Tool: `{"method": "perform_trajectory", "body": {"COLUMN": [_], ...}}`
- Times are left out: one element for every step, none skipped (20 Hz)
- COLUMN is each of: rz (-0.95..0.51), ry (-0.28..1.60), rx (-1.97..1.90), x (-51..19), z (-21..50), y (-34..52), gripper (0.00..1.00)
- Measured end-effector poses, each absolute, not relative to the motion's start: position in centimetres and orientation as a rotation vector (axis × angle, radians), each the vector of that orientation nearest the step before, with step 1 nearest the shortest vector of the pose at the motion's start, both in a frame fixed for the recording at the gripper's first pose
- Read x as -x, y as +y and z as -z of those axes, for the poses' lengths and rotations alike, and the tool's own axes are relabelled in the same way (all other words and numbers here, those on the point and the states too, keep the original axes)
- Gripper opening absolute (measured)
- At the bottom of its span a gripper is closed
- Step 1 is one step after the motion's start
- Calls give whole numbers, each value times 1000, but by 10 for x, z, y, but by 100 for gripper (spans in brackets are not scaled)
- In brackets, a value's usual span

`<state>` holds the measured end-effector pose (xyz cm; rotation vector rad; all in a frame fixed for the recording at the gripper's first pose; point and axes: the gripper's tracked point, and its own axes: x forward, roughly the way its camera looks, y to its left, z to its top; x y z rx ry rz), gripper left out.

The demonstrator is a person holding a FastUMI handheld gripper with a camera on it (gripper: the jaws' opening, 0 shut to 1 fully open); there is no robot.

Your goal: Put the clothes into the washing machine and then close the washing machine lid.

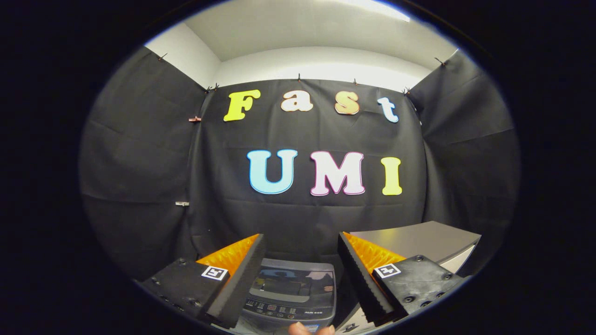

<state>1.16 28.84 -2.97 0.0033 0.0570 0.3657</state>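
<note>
Toward the lower left of the frame sits one finger of the gripper (pixel 298 274), raised and angled inward; its partner stands at the lower right, and the two are spread wide with nothing between the pads. Through that gap, in the lower middle of the picture, lies the washing machine (pixel 292 298), seen from above and in front: a small grey top-loader with a control strip along its near edge. Its lid (pixel 294 278) looks to be lying flat and shut, its glossy window throwing back reflections, though the fisheye view makes that hard to confirm. At the very bottom centre, just this side of the machine, a fingertip (pixel 305 329) of a person pokes into view. To the lower right, behind the right finger, a grey tabletop (pixel 419 239) stretches away toward the booth wall.

No clothes can be made out, so where they lie cannot be told. Judging by the empty fingers and the lid lying down, the task seems either barely begun or just finished; nothing settles which. If it is the start, what remains is opening the lid, fetching the garment, dropping it in, and closing up.
</note>
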Motion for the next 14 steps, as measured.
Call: {"method": "perform_trajectory", "body": {"rz": [-359,-353,-349,-340,-328,-318,-311,-305,-300,-294,-285,-277,-271,-267], "ry": [53,49,46,43,39,35,36,40,40,41,41,40,39,41], "rx": [-5,-7,-8,-8,-8,-7,-7,-9,-12,-14,-14,-15,-17,-18], "x": [-11,-9,-8,-7,-9,-10,-10,-10,-10,-11,-12,-13,-14,-14], "z": [24,20,15,11,8,5,4,6,6,5,5,5,4,5], "y": [281,273,266,258,250,243,237,232,227,222,217,212,208,205], "gripper": [98,98,98,98,98,98,98,98,98,98,98,98,98,98]}}
